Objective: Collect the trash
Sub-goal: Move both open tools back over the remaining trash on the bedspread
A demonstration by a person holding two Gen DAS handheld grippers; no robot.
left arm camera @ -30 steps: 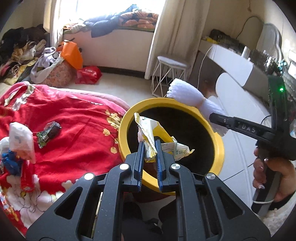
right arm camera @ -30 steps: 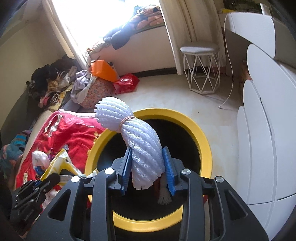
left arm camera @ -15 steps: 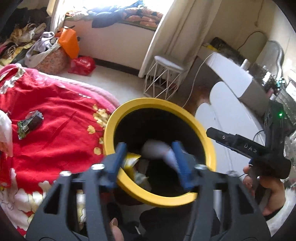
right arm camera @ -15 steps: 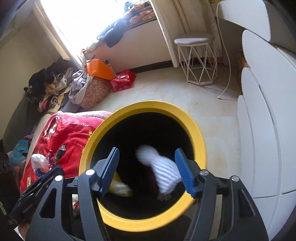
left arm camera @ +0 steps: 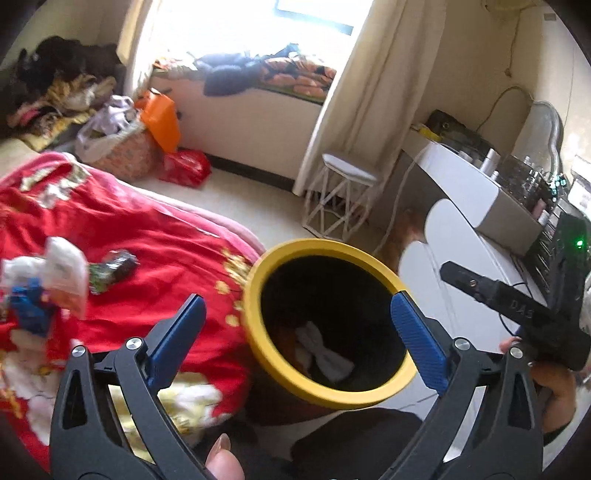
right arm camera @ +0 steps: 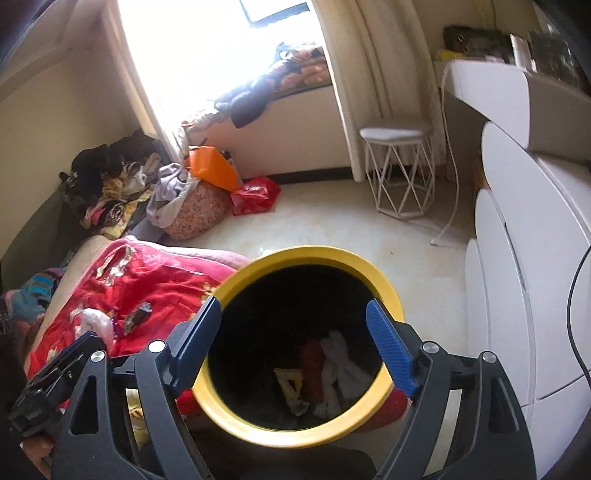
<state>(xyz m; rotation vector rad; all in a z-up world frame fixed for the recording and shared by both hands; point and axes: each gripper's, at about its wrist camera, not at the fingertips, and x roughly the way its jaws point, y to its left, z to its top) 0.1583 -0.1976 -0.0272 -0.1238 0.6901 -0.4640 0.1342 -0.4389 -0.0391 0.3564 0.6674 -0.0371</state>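
Left wrist view: our left tool (left arm camera: 297,317) is opening, ribbed blue pads wide apart, nothing between them. Just beyond gapes the round yellow-rimmed bin (left arm camera: 384,267), ribbed white foam (left arm camera: 325,354) lying inside. Our right tool (right arm camera: 293,334) is opening too, empty, over the same bin. Farther left, crinkled wrappers (left arm camera: 110,269) lie on the red quilt (left arm camera: 155,240).

Daylight enters through the overexposed bright rear window (left arm camera: 258,14), which blows out to white. The black interior of the yellow-rimmed round plastic bin (right arm camera: 380,284) stays underexposed. Motion blur smears the red floral fabric bedspread (left arm camera: 155,243). Fisheye distortion bends edges, with dark vignetted corners
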